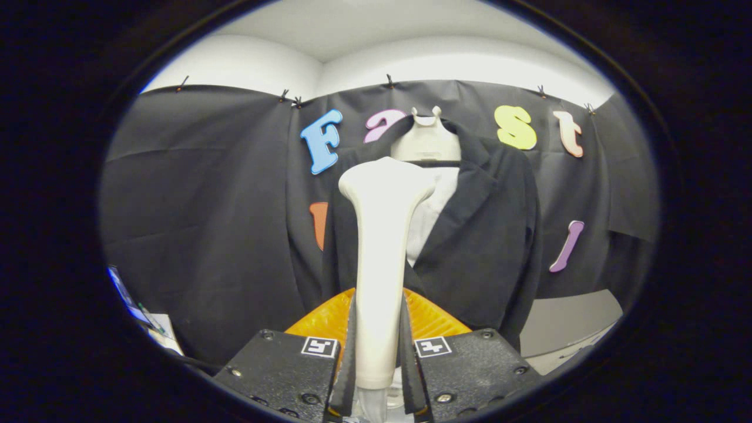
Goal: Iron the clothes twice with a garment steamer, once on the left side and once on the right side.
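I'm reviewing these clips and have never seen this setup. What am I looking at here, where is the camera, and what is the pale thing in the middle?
The camera rides on a hand-held two-finger gripper and looks forward along its fingers, hence the round, bulging picture. Both fingers are clamped on the handle of a cream garment steamer, which stands upright between them, head on top. Beyond it a dark jacket over a white shirt hangs on a pale hanger against the booth's black cloth wall. An orange ribbed object lies just ahead of the fingers; I cannot tell what it is.
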`<state>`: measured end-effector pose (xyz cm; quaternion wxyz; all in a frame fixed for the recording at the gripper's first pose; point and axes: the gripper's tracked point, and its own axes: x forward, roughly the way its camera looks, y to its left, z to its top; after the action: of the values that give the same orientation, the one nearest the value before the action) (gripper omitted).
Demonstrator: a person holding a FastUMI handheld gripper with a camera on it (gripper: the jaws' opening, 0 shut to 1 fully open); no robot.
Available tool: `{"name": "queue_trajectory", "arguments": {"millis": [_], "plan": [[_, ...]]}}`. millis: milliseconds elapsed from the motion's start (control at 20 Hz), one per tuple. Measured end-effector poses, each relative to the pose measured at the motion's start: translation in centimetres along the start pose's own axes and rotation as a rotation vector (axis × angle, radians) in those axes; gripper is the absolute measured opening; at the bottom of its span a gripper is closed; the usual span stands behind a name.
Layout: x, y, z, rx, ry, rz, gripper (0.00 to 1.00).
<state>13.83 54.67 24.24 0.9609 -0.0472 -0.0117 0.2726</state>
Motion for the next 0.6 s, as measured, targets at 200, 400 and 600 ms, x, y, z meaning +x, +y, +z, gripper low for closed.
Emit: {"name": "queue_trajectory", "arguments": {"millis": [200,400,600], "plan": [[1.9,2.5,1.6,-0.022,-0.025,0.02,0.35],[4.7,3.5,1.7,-0.038,-0.007,0.018,0.35],[7.0,3.9,0.9,-0.053,0.018,0.017,0.35]]}}
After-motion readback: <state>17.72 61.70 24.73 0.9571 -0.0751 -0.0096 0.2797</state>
